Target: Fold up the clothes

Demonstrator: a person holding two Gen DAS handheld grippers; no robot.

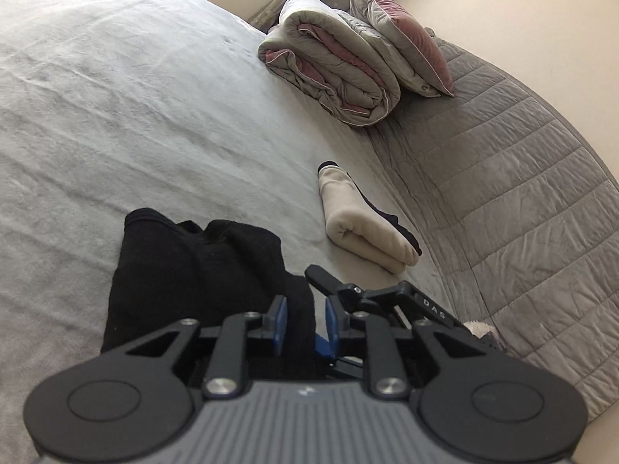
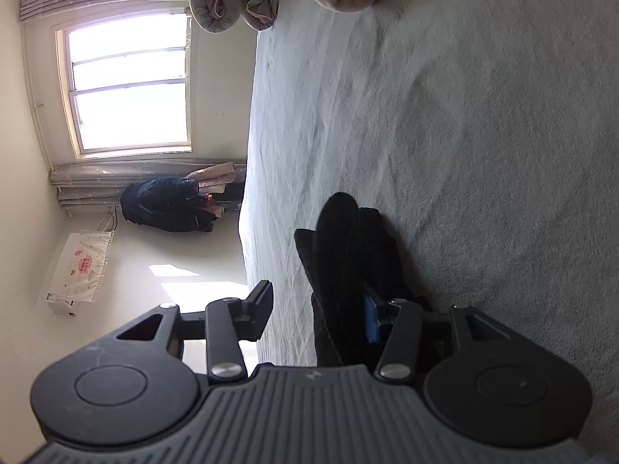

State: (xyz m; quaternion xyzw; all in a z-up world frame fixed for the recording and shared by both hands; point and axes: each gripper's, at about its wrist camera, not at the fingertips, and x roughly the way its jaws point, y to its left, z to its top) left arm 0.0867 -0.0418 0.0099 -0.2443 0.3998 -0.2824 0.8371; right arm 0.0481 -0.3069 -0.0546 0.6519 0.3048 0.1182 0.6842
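Left wrist view: the left claw (image 1: 305,319) has its blue pads closed on the near edge of the black garment (image 1: 193,270), which lies on the bed (image 1: 116,116) and runs away from the claw toward the far left. A folded cream garment (image 1: 363,224) lies to the right, apart from it.

Right wrist view: the right claw (image 2: 315,311) stands apart, the black garment (image 2: 344,255) bunched against its right pad only, its left finger clear.
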